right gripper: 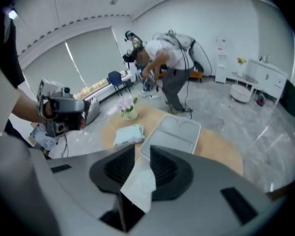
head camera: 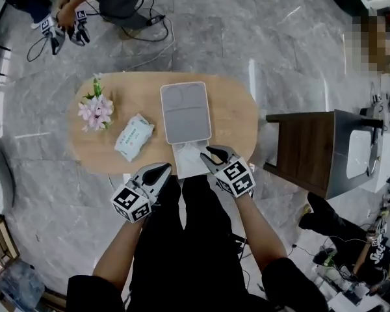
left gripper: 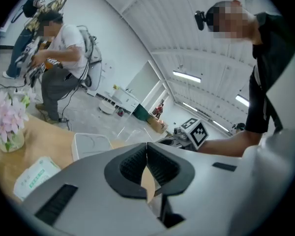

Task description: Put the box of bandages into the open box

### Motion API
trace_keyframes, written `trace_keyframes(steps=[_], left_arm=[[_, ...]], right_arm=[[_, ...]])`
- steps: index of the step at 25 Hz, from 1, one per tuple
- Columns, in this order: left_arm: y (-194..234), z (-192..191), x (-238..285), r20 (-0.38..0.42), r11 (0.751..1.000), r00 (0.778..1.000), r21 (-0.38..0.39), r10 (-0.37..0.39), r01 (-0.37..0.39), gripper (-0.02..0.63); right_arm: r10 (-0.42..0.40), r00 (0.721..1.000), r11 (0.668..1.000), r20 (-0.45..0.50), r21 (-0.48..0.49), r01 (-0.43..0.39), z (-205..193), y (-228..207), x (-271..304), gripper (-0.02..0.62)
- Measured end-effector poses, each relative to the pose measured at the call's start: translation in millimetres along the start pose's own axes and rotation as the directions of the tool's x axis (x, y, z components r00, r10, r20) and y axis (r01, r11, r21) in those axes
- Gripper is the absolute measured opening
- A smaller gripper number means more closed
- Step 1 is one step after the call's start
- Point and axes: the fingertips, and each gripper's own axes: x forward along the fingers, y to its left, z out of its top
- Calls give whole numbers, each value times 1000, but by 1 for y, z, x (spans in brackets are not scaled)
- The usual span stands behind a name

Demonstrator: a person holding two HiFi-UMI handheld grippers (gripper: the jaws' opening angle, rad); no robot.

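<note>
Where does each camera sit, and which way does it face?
Head view: on the person's head, facing down at the table; left gripper, right gripper, forearms, legs show.
Left gripper view: on that gripper, facing across the table toward the person's torso and right arm.
Right gripper view: on that gripper, facing the flowers; the left hand shows.
All three share the white lid and wipes pack.

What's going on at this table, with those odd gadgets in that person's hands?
A person holds a tool in each hand at a wooden table. The right tool, jaws apart, hovers over the near white half of the open box. Something white shows between its jaws, but I cannot tell what. The left tool is shut and empty at the table's near edge. Flowers and a green-and-white pack sit off to the left.
</note>
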Motion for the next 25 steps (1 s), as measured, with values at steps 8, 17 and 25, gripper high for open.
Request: trace_keyframes(steps=[8, 17, 25], left_arm=[[-74, 115, -36, 140, 987, 988, 156, -69, 47, 17], [-173, 212, -67, 261, 942, 957, 333, -127, 34, 17], [-280, 212, -74, 302, 908, 940, 418, -159, 20, 17]], right_arm=[[38, 923, 991, 384, -133, 15, 153, 59, -146, 21], [158, 748, 954, 645, -296, 53, 210, 108, -286, 11], [383, 584, 886, 715, -463, -13, 172, 172, -398, 11]])
